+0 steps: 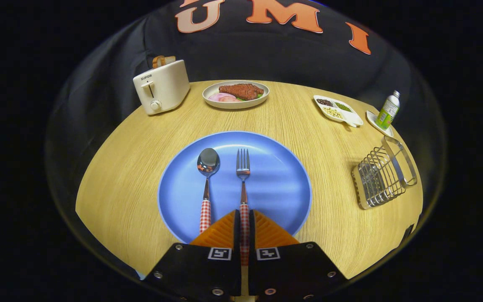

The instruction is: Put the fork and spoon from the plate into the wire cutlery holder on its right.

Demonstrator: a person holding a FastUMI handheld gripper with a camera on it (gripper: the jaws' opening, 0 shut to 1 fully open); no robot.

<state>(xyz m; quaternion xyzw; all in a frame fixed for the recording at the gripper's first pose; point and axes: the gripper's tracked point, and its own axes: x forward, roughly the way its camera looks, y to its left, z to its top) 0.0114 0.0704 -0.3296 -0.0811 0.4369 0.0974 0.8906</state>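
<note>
A blue plate (279,188) lies on the wooden table just ahead of my fingers. On it a spoon (206,180) and a fork (243,176) lie side by side, both with red-and-white checked handles pointing toward me, the spoon on the left. My gripper (244,218) has its two orange fingers closed on the fork's checked handle, which runs between them. The spoon's handle lies free just left of the left finger. The wire cutlery holder (384,174) stands on the table to the right of the plate.
Beyond the plate stand a cream toaster (162,86) at the back left and a plate of food (236,94) at the back middle. A divided snack dish (337,110) and a small green bottle (388,110) on a saucer sit behind the holder.
</note>
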